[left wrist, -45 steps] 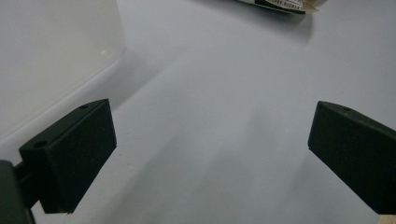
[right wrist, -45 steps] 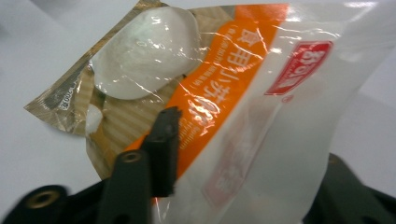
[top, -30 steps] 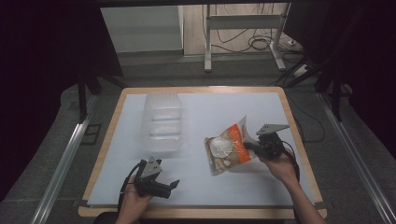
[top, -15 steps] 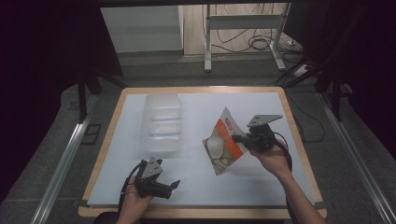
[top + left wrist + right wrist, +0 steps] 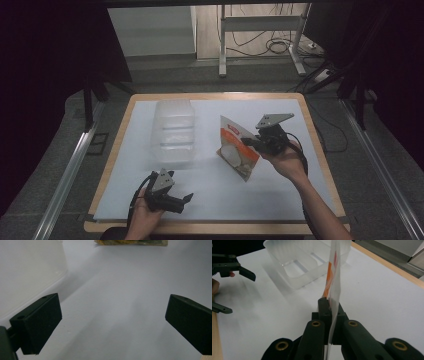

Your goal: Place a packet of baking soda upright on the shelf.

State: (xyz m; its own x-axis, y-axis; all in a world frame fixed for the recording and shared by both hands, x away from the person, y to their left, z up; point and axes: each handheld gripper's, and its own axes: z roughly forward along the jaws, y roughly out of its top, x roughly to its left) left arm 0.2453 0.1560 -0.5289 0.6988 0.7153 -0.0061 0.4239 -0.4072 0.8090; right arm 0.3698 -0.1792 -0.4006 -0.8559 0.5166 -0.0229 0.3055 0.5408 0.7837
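Observation:
An orange and white snack bag (image 5: pixel 237 147) hangs lifted over the white table mat, right of centre, pinched at its edge by my right gripper (image 5: pixel 251 142). In the right gripper view the jaws are shut on the bag's thin edge (image 5: pixel 333 293), which stands upright between them. My left gripper (image 5: pixel 184 201) rests near the front left of the mat with its jaws wide open and nothing between them (image 5: pixel 112 322). The bag's lower edge (image 5: pixel 130 242) shows at the top of the left gripper view.
A clear plastic tub (image 5: pixel 173 131) stands on the mat left of centre; its wall (image 5: pixel 27 270) is close to the left gripper, and it shows beyond the bag (image 5: pixel 304 265). The wooden table rim (image 5: pixel 315 145) borders the mat (image 5: pixel 210 185).
My right gripper has risen and moved left with the bag, which went from lying flat on the mat to hanging tilted above it. The left gripper stayed still.

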